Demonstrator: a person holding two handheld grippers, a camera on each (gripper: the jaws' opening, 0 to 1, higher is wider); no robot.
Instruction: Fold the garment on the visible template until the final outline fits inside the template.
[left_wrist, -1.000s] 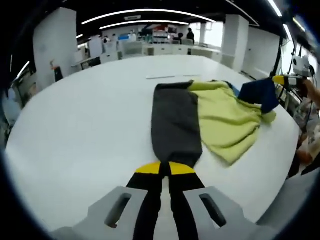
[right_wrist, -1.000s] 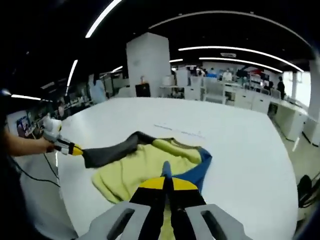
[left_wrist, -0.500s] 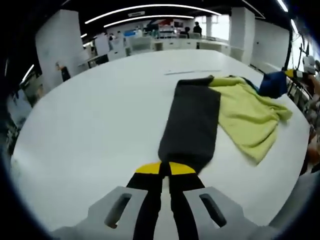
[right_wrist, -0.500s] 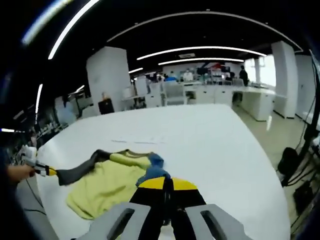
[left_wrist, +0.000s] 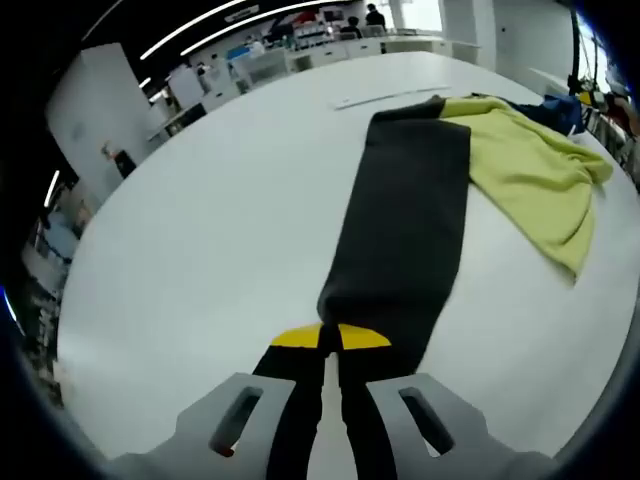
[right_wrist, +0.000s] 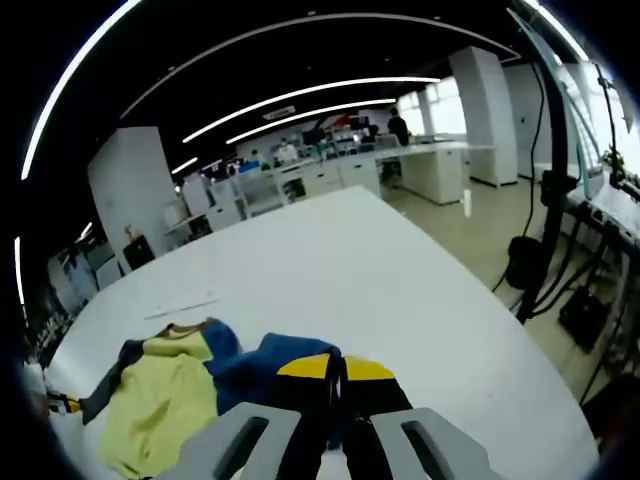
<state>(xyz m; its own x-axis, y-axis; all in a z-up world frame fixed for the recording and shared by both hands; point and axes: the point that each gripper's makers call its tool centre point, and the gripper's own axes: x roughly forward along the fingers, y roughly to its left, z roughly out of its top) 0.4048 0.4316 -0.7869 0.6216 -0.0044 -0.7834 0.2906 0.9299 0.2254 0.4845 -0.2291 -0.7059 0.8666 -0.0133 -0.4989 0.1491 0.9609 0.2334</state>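
- Two sleeves were being drawn apart at this moment: the left gripper (left_wrist: 330, 338) was clenched on the end of the dark grey sleeve (left_wrist: 405, 235), and the right gripper (right_wrist: 334, 370) was clenched on the blue sleeve (right_wrist: 275, 368).
- Compared with a second earlier, the grey sleeve in the left gripper view lay much longer and flatter along the white table (left_wrist: 200, 230), reaching from the closed jaws up to the yellow-green body of the garment (left_wrist: 530, 175); before, it was shorter and the body bunched close beside it.
- In the right gripper view, the blue sleeve had come up from a narrow strip into a broad fold just ahead of the jaws, and the yellow-green body (right_wrist: 160, 400) now sat lower left, further from that gripper than before.
- The other gripper's yellow tip (right_wrist: 62, 404) showed small at the far end of the grey sleeve in the right gripper view; half a second earlier it sat nearer.
- Some of that change was the cameras swinging with the hands; the background had rolled in both views.
- My reading: the garment, lying on the table between both grippers, was being spread out, so folding proper had not begun.
- A thin pale line (left_wrist: 375, 97) lay on the table beyond the collar; whether it belonged to the template I could not tell.
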